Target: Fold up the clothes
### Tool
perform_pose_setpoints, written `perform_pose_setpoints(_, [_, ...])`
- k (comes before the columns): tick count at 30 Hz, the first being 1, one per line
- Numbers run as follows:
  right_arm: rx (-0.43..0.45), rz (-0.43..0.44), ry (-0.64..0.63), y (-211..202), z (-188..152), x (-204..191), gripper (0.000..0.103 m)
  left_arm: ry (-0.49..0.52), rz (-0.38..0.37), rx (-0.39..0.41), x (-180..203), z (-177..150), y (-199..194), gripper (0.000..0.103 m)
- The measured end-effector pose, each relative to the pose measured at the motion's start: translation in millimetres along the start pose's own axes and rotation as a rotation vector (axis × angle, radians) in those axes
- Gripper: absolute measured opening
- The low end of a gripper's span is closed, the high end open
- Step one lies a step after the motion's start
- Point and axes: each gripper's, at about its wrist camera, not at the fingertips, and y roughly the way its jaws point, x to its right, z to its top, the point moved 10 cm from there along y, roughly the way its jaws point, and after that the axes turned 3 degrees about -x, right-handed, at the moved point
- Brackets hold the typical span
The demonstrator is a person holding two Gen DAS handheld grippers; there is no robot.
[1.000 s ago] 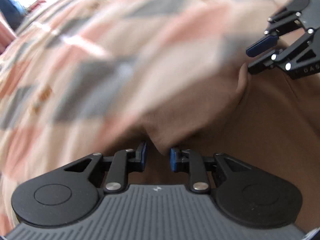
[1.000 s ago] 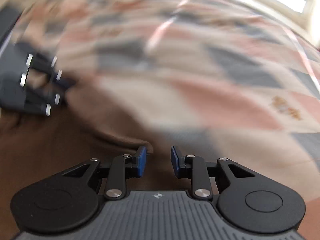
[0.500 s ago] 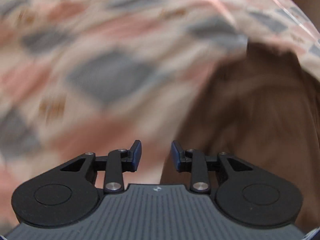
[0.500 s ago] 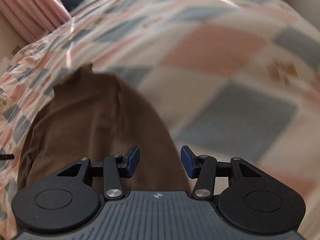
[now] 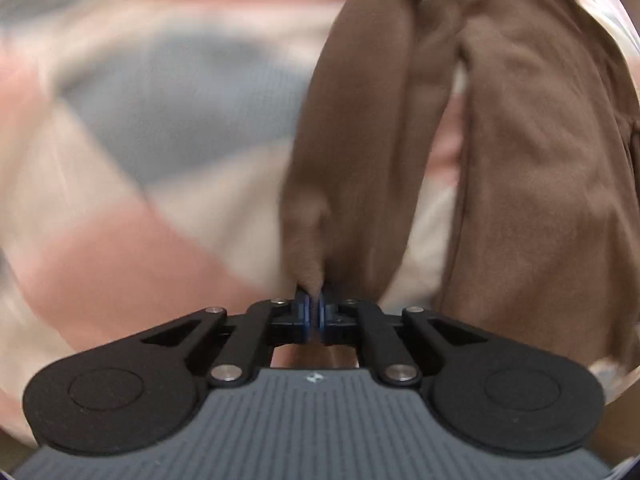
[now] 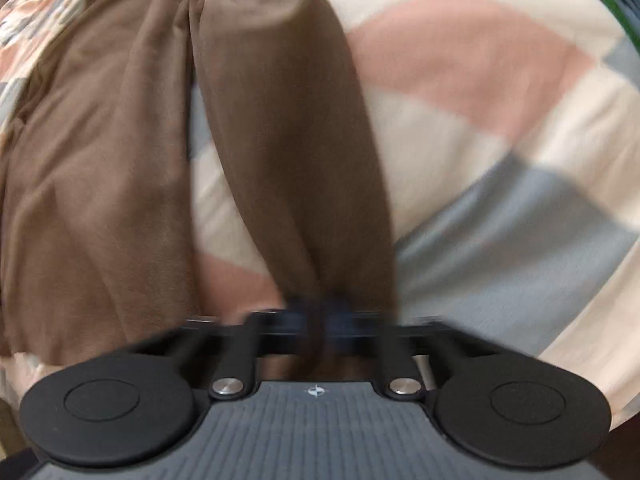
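Observation:
A brown garment lies on a checked bedsheet, stretched away from me in two long lobes. My left gripper is shut on a bunched end of the nearer lobe, its blue pads pinching the cloth. In the right wrist view the same brown garment shows, and my right gripper is shut on the end of its other lobe, which rises taut from the jaws. That view is blurred around the fingers.
The pink, grey and cream checked bedsheet fills both views under the garment. A green and dark object shows at the top right edge of the right wrist view.
Half a second ago both grippers stood open over the sheet beside the garment. Now each has shut on an end of the brown cloth and the cloth is drawn up into the jaws.

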Motion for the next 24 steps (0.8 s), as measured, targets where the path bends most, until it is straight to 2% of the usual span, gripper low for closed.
perform_pose_setpoints(1, [0.031, -0.048, -0.045, -19, 9, 9, 0.003, 0.057, 0.039, 0.049, -7, 13, -17, 0.003])
perform_pose_setpoints(3, [0.096, -0.145, -0.079, -60, 31, 36, 0.003, 0.104, 0.124, 0.133, -39, 45, -53, 0.003])
perform_pose_setpoints(6, [0.195, -0.324, -0.063, -121, 67, 90, 0.003, 0.182, 0.353, 0.227, -101, 94, -103, 0.004])
perform_pose_setpoints(7, [0.224, -0.403, -0.074, -136, 77, 103, 0.007, 0.201, 0.416, 0.247, -118, 108, -114, 0.005])
perform_pose_setpoints(9, [0.244, -0.506, -0.082, -153, 92, 120, 0.022, 0.223, 0.478, 0.237, -139, 125, -116, 0.014])
perform_pose_setpoints(10, [0.24, -0.55, -0.073, -156, 94, 125, 0.049, 0.235, 0.505, 0.222, -147, 130, -113, 0.025])
perform_pose_setpoints(11, [0.229, -0.58, -0.057, -155, 93, 127, 0.062, 0.248, 0.536, 0.207, -154, 134, -110, 0.033])
perform_pose_setpoints(13, [0.212, -0.577, -0.013, -149, 82, 123, 0.06, 0.285, 0.627, 0.172, -163, 129, -92, 0.034])
perform_pose_setpoints(14, [0.213, -0.541, 0.024, -143, 72, 116, 0.06, 0.274, 0.627, 0.139, -166, 119, -81, 0.04])
perform_pose_setpoints(16, [0.225, -0.406, 0.092, -128, 44, 88, 0.061, 0.208, 0.561, 0.08, -166, 90, -61, 0.046])
perform_pose_setpoints(17, [0.229, -0.322, 0.126, -119, 29, 72, 0.064, 0.17, 0.522, 0.053, -164, 75, -52, 0.044])
perform_pose_setpoints(18, [0.233, -0.242, 0.159, -110, 12, 56, 0.064, 0.112, 0.447, 0.03, -153, 55, -46, 0.041])
perform_pose_setpoints(22, [0.222, 0.084, 0.285, -78, -53, -17, 0.064, -0.087, -0.064, -0.043, -71, -22, -31, 0.038])
perform_pose_setpoints(24, [0.196, 0.193, 0.316, -63, -73, -44, 0.064, -0.119, -0.256, -0.031, -20, -47, -36, 0.041])
